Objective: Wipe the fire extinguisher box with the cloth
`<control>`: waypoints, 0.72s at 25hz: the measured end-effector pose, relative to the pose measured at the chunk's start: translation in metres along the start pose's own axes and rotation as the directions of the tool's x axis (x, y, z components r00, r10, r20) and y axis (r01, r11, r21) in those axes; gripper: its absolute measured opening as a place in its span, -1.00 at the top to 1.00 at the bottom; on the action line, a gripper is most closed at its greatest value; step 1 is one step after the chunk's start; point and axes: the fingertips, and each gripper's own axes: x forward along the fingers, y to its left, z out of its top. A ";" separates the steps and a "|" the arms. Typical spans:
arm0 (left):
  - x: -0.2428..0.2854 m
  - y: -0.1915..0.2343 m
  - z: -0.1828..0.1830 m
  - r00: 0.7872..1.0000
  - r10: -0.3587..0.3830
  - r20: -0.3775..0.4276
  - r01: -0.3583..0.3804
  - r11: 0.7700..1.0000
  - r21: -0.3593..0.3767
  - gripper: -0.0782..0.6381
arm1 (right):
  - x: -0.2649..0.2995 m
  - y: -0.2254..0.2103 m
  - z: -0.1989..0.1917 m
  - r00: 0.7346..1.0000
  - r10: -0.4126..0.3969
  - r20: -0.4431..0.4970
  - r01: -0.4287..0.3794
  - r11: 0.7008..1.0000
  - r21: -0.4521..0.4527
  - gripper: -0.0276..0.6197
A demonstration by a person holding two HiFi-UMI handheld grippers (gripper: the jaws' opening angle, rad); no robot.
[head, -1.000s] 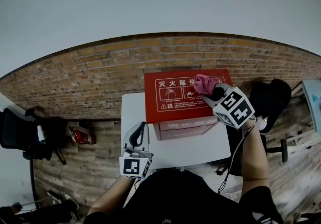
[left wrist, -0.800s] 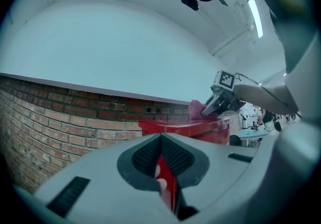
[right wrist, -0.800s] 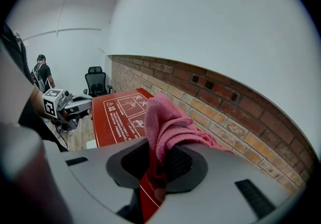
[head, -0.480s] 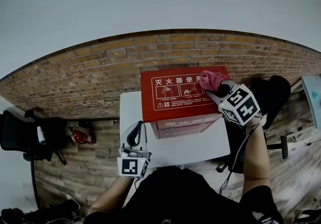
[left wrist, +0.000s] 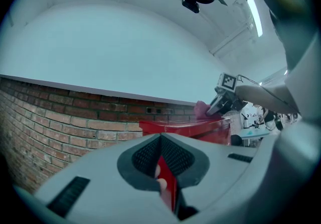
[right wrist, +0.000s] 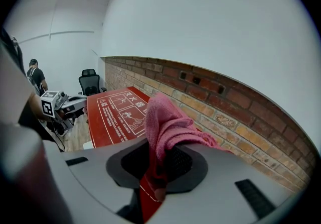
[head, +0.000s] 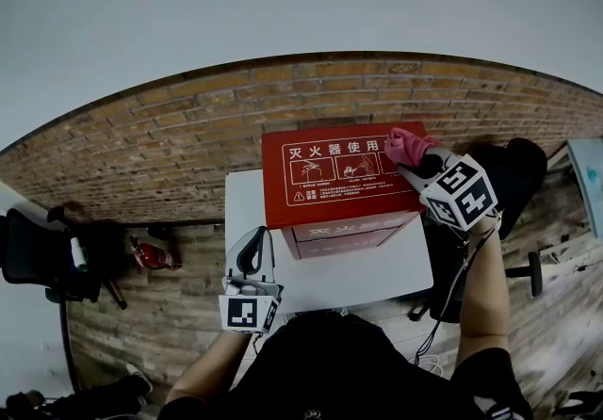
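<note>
Two hand-held grippers, one box, one cloth.

1. Fire extinguisher box [head: 330, 185]: red, printed lid up, standing on the white worktop [head: 367, 275] against a brick wall.
2. Right hand-held gripper [head: 421, 162]: jaws clamped on the bunched pink cloth [head: 403, 143], at the box lid's far right corner.
3. Left hand-held gripper [head: 254, 249]: jaws together, nothing held, idle near the box's front left.

Step judged: wiping the lid. The next move calls for dragging the cloth leftward across the lid with steady pressure.
</note>
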 end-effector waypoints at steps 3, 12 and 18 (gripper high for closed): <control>0.000 0.000 -0.001 1.000 0.006 -0.018 -0.006 1.000 -0.015 0.69 | -0.003 -0.008 -0.006 1.000 -0.016 -0.004 0.016 1.000 0.016 0.69; 0.000 0.000 0.000 1.000 0.013 -0.018 -0.013 1.000 -0.015 0.69 | -0.014 -0.031 -0.024 0.999 -0.053 -0.011 0.054 0.995 0.079 0.69; 0.000 0.001 -0.001 0.999 0.020 -0.025 -0.021 0.999 -0.025 0.69 | -0.019 -0.038 -0.032 0.998 -0.063 -0.014 0.065 0.992 0.110 0.69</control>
